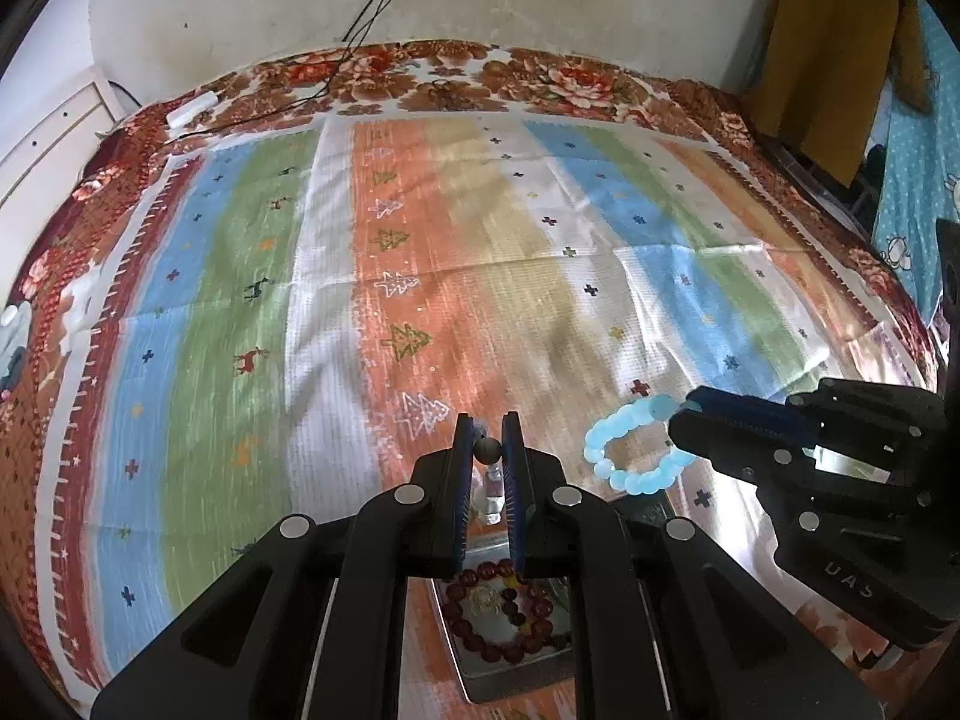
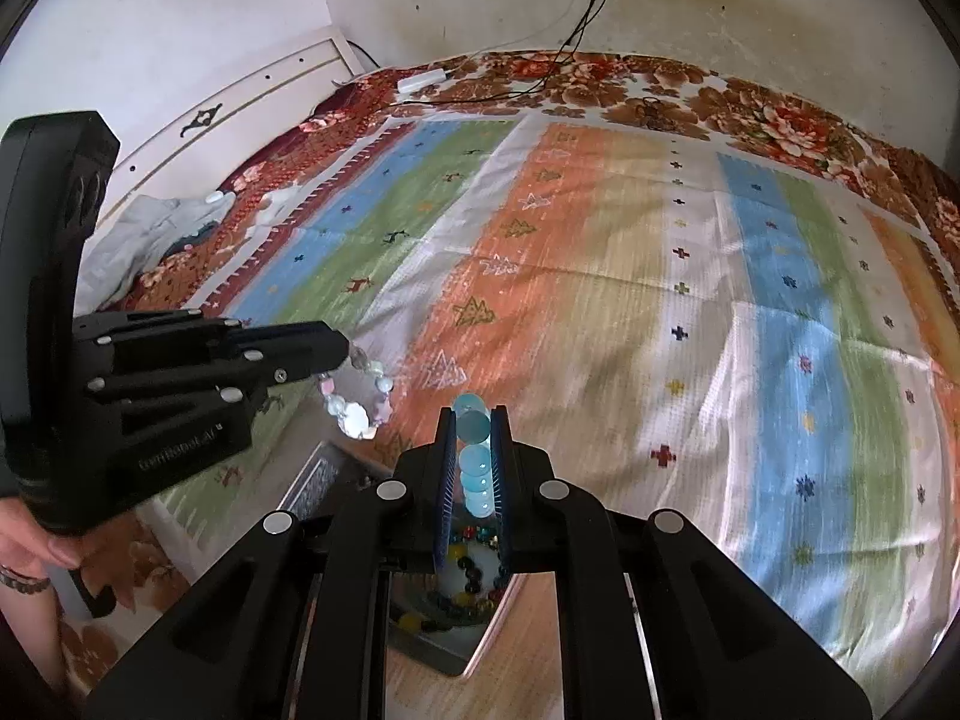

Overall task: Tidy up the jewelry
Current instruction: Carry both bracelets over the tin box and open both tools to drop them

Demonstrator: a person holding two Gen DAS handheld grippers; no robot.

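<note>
Looking at the big stuff first: the striped cloth (image 1: 420, 240) covers the whole surface, and down at the near edge sits a shallow tray (image 1: 480, 669) with a dark red bead bracelet (image 1: 498, 612) already lying in it.

Both grippers hang over that tray, each pinched shut on a piece. The left gripper (image 1: 487, 450) has a clear, pale beaded bracelet (image 2: 360, 402) dangling from its tips. The right gripper (image 2: 474, 438) has the light blue bracelet (image 1: 636, 450), its loop hanging down and back toward the tray.

The bit that matters: the tray is below and behind both sets of tips, so I'd guess any drop means coming down and back, not forward. Neither hand looks clearly nearer. Each loop hangs roughly vertical, long axis top to bottom, open face sideways toward the other gripper.
</note>
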